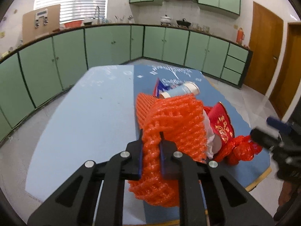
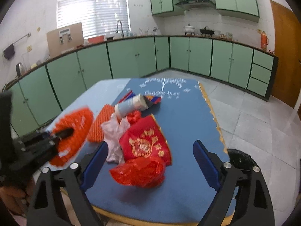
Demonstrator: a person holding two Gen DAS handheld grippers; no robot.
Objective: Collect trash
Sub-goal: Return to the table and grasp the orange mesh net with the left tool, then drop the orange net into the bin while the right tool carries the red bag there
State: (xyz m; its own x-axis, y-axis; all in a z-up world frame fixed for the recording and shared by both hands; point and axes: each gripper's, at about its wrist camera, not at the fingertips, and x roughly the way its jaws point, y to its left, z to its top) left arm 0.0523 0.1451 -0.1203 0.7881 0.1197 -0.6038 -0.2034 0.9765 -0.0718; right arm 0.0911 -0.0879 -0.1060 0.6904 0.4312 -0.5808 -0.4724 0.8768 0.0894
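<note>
Left wrist view shows the left hand-held gripper [image 1: 150, 141] pinching an orange foam net [image 1: 169, 124] above the table [image 1: 84, 122]; it looks light, squashy and springy, so a bunched fold grips best. The right hand-held gripper [image 2: 150, 162] hangs spread over a crumpled red plastic bag [image 2: 139, 173], flimsy and slippery.

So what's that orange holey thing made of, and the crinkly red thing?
The orange net looks like soft foam mesh: puffy matte strands with open diamond holes, squashing where the left hand-held gripper pinches it. The crumpled red bag looks like thin plastic film: shiny, slightly see-through, sharply wrinkled.
</note>
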